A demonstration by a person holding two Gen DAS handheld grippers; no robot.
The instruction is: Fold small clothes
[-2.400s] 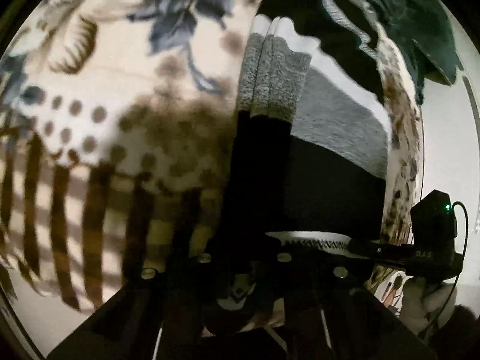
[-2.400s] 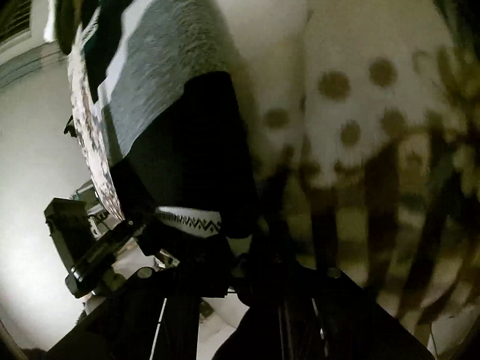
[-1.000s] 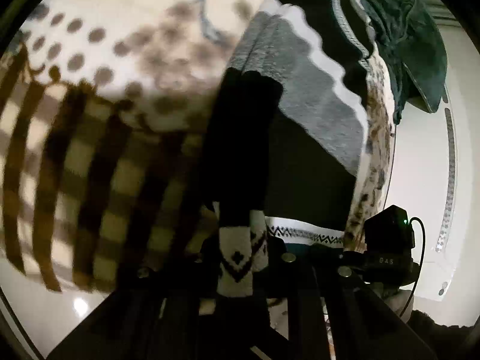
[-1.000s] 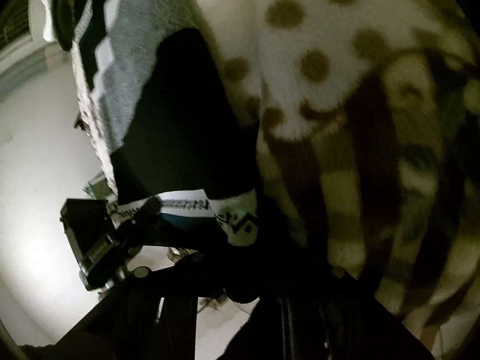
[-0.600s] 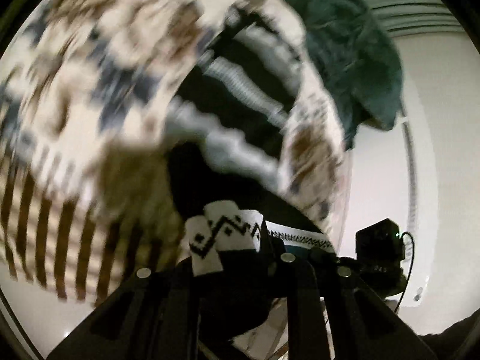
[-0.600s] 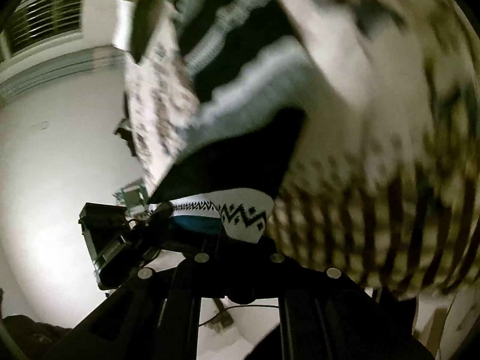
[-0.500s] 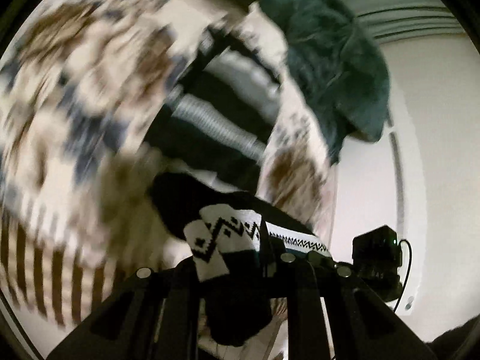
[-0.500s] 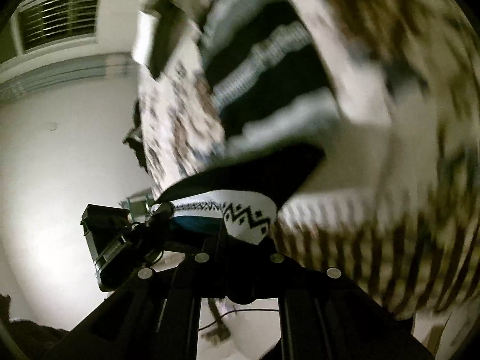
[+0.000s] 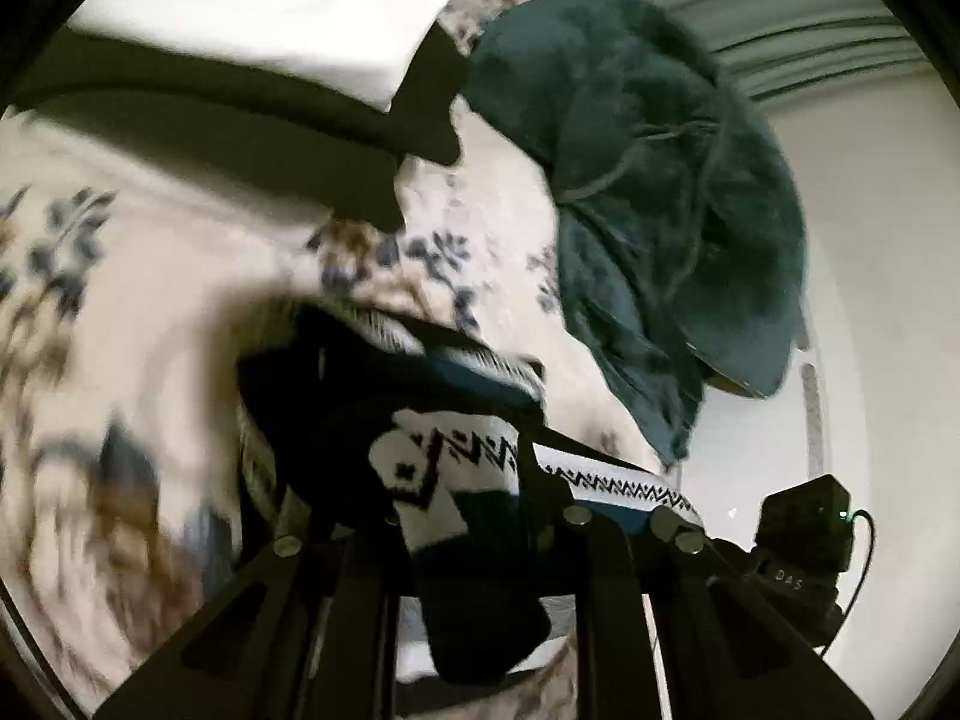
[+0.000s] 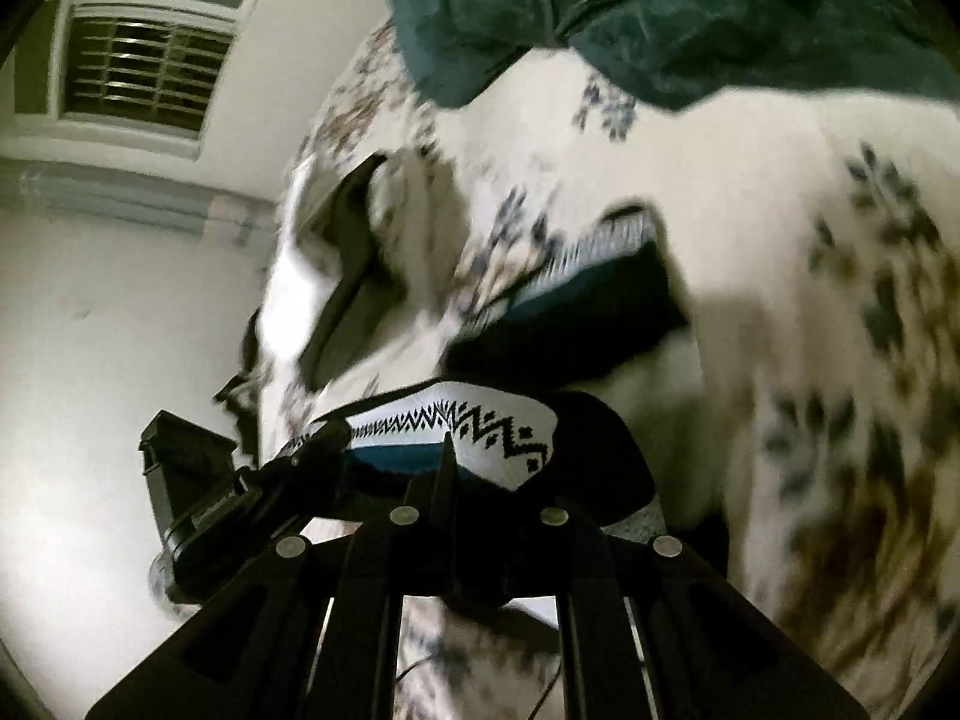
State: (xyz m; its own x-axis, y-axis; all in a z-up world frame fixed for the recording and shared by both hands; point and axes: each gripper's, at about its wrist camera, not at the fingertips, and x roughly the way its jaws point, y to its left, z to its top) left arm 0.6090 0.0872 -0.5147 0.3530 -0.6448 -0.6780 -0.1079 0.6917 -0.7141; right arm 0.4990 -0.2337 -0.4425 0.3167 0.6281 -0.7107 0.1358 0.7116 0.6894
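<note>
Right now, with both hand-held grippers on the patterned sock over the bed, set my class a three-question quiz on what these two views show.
1. True or false: the left hand-held gripper and the right hand-held gripper both pinch the same sock.
2. What colour is the bulky garment lying beyond the sock? A red, B dark teal, C yellow.
3. Fill in: the sock's white cuff carries a black ____ pattern.

Key: 1 true. 2 B. 3 zigzag. The cuff is stretched between the two grippers above the floral bedspread.
</note>
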